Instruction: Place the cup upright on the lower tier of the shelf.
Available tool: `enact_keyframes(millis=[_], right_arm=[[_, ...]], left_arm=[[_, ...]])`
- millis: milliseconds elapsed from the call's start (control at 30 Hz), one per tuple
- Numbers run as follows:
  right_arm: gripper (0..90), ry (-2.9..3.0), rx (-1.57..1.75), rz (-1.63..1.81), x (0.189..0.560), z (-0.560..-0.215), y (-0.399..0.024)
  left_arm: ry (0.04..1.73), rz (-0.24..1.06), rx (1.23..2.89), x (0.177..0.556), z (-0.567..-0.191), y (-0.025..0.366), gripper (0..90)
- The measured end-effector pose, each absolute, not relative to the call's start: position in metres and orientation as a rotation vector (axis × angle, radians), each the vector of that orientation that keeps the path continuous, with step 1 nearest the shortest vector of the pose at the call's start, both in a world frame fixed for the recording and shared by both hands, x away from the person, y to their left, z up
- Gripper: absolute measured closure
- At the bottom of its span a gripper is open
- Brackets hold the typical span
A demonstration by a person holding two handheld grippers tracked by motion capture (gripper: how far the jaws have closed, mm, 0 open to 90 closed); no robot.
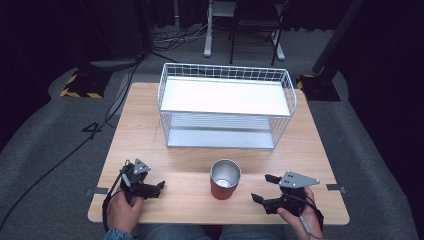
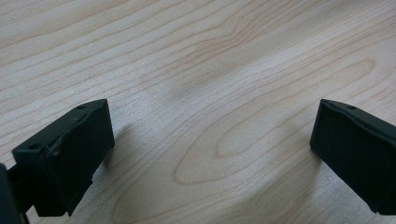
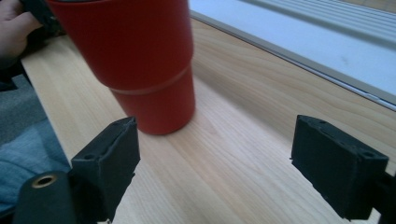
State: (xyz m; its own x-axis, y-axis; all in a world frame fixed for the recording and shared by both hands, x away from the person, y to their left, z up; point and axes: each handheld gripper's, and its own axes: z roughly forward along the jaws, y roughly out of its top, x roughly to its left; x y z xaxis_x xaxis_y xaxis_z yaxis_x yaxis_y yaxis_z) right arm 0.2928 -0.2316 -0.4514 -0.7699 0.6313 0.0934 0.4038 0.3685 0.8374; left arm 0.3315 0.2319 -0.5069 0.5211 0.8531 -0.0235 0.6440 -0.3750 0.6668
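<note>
Red cup [image 1: 224, 180] with a metal inside stands upright on the wooden table [image 1: 150, 115] near its front edge in the high view, between the left gripper [image 1: 159, 189] and right gripper [image 1: 263, 188], touching neither, with a white wire rack [image 1: 226, 106] behind it. Left gripper view: jaws wide apart over bare wood, maybe resting on it, hard to tell. Right gripper view: jaws spread open, cup [image 3: 135, 60] just ahead toward the left jaw, not between them, rack base [image 3: 308, 42] beyond.

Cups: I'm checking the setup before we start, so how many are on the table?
1. The red cup stands upright on the table's near edge, between the two grippers and before the wire rack.
</note>
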Motion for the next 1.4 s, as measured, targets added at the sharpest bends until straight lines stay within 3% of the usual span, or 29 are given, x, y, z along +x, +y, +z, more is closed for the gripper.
enact_keyframes(millis=[667,1400], right_arm=[[15.9,2.522,0.798,1.422,0.288,-0.464,-0.19],[15.8,2.463,0.788,1.46,0.313,-0.488,-0.154]], left_arm=[[1.213,0.43,2.142,0.331,-0.507,0.232,0.0],[1.214,0.432,2.139,0.331,-0.507,0.232,0.0]])
